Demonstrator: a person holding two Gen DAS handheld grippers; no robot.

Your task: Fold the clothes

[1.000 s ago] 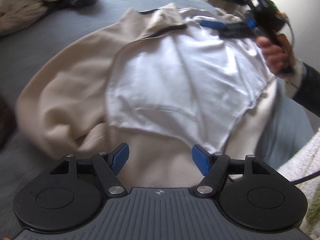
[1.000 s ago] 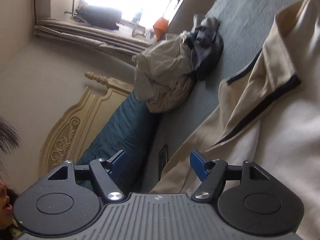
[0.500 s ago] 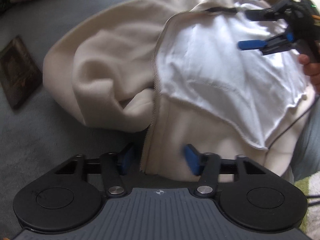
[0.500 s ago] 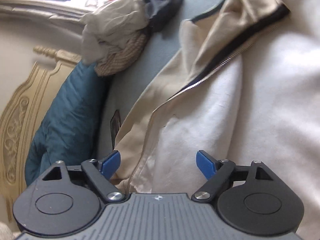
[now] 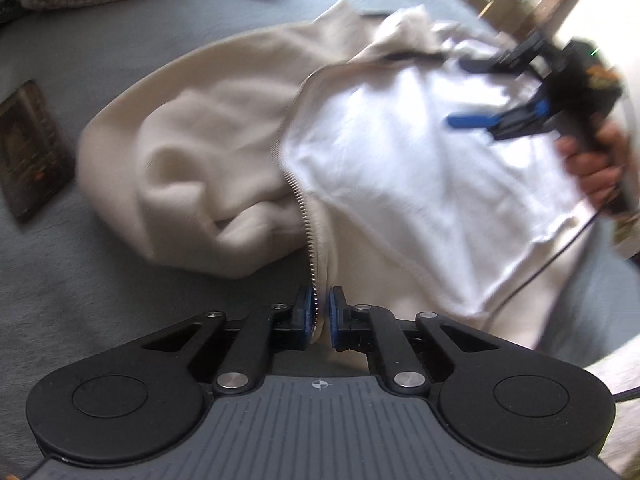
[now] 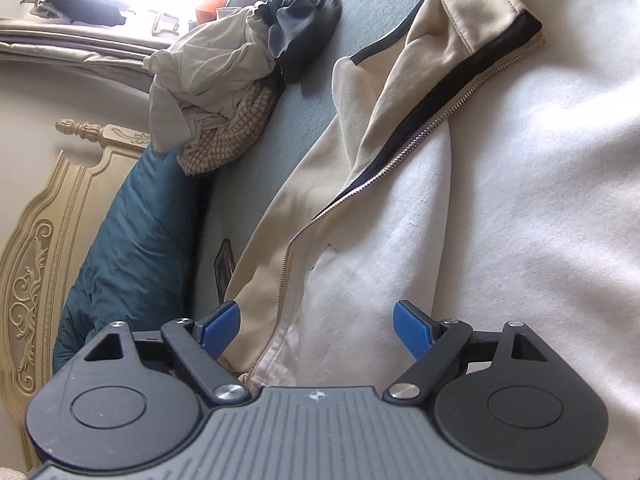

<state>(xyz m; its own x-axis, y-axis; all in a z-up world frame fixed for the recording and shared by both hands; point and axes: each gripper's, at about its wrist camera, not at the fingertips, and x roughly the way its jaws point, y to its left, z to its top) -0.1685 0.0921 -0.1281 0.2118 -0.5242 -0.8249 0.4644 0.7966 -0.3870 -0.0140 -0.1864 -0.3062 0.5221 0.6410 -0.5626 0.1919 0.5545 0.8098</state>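
Observation:
A cream zip jacket [image 5: 224, 148] lies on the grey-blue bed [image 5: 80, 272], one front panel turned back to show its white lining [image 5: 420, 176]. My left gripper [image 5: 319, 316] is shut on the jacket's zipper edge near the hem. In the left wrist view my right gripper [image 5: 472, 94] hovers open over the lining at upper right, held by a hand [image 5: 596, 168]. From the right wrist view, my right gripper [image 6: 316, 326] stands open just above the jacket [image 6: 500, 200], its zipper [image 6: 400, 160] and black-trimmed collar [image 6: 480, 64] running away ahead.
A pile of other clothes [image 6: 240, 80] sits at the far end of the bed near a teal pillow [image 6: 132, 248] and a carved headboard [image 6: 36, 272]. A dark flat booklet [image 5: 28, 148] lies on the bed left of the jacket.
My left gripper went from open to shut on the zipper edge at the hem. The right gripper dropped closer over the lining and stayed open.

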